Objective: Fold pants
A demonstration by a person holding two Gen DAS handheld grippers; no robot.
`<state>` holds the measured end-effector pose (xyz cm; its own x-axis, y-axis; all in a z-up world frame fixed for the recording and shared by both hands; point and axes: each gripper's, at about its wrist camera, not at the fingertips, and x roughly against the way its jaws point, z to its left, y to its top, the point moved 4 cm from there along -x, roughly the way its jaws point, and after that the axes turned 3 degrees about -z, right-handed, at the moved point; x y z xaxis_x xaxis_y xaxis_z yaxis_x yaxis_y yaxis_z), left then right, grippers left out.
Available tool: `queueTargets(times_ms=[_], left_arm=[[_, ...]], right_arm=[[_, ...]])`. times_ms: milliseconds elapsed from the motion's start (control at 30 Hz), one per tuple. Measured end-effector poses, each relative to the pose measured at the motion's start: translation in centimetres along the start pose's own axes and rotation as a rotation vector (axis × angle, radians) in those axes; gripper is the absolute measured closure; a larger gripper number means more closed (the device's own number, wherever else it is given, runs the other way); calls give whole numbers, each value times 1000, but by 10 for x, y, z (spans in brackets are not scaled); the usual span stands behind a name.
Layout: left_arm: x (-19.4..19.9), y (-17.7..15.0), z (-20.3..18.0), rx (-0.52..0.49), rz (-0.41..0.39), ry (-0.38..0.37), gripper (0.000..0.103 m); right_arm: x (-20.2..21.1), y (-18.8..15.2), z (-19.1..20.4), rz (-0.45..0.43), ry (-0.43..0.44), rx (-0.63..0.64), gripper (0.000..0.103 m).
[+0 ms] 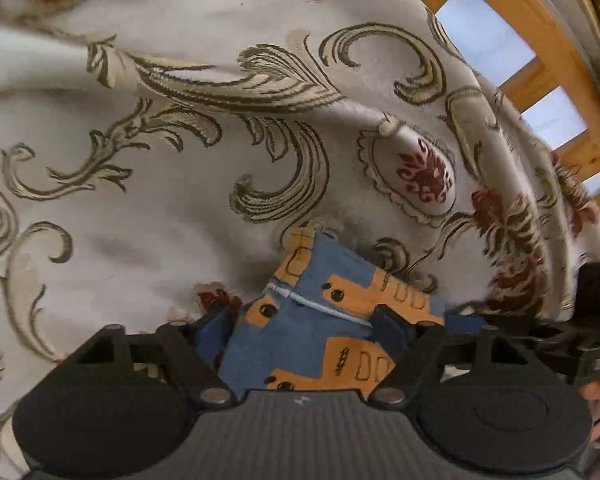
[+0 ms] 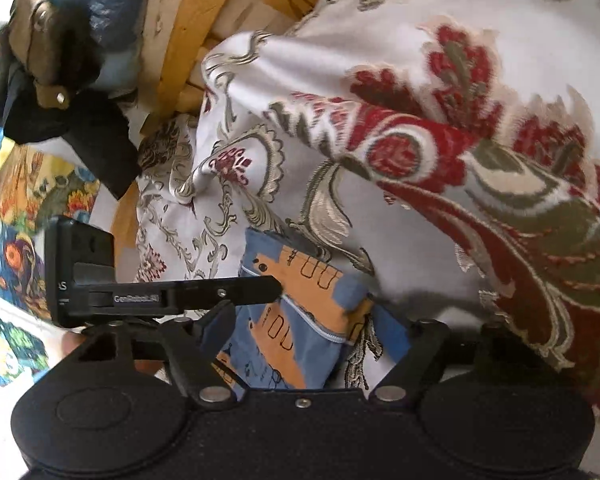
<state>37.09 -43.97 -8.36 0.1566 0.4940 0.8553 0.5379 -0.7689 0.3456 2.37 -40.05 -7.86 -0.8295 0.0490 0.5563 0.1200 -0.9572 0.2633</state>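
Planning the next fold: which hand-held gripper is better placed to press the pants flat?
Probably left: the left hand-held gripper squarely straddles the folded pants; the right one has them off-centre.

Folded pants (image 1: 320, 320) between tool (image 1: 306, 334) fingers

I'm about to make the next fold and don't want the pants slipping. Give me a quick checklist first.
1. Left gripper around pants: ok, a finger on each side.
2. Right gripper around pants: ok.
3. Firm clamp on both: cannot tell.
4. Pants already compact: ok, small bundle.
5. Bedspread flat ahead: not ok, wrinkled.
6. Grippers clear of each other: not ok, they look very close.
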Motion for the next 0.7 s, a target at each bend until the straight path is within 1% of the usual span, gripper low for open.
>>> queueTargets(times_ms=[33, 100, 133, 200, 233, 267, 300, 333, 367, 433, 500, 533, 600, 667, 700], left_arm=[[-1, 1, 2, 19, 4, -22, 16], [-3, 3, 5, 56, -5, -39, 18], [-3, 3, 5, 62, -14, -39, 24], [-5, 2, 2, 51, -27, -8, 35], [-7, 4, 2, 46, -29, -1, 36], [-7, 4, 1, 45, -33, 5, 37], [-7, 3, 0, 47, -36, 8, 41], [-8, 3, -3, 48, -41, 10, 46], [-8, 2, -5, 51, -44, 12, 49], [-11, 1, -12, 45, -52, 35, 60], [-12, 3, -23, 11, -72, 74, 69], [-11, 3, -30, -8, -86, 88, 76], [-8, 4, -41, -31, -118, 98, 82], [-7, 6, -46, -49, -134, 103, 82], [-9, 6, -47, -50, -136, 116, 81]], right_arm=[[0, 1, -2, -3, 4, -16, 29], [2, 2, -5, -10, 3, -38, 31], [1, 2, -5, -18, -6, -47, 34], [0, 3, -7, -30, -34, -65, 46], [-1, 3, -10, -38, -58, -82, 62], [-2, 3, -15, -42, -79, -101, 72], [-2, 3, -21, -40, -94, -128, 87], [-3, 4, -26, -38, -81, -163, 88], [-3, 5, -27, -40, -78, -170, 88], [-2, 3, -23, -54, -87, -138, 90], [0, 3, -18, -74, -89, -105, 92], [3, 4, -14, -91, -96, -68, 93], [12, 5, -2, -138, -99, 16, 93], [18, 3, 10, -181, -110, 114, 93], [16, 1, 12, -176, -125, 146, 93]])
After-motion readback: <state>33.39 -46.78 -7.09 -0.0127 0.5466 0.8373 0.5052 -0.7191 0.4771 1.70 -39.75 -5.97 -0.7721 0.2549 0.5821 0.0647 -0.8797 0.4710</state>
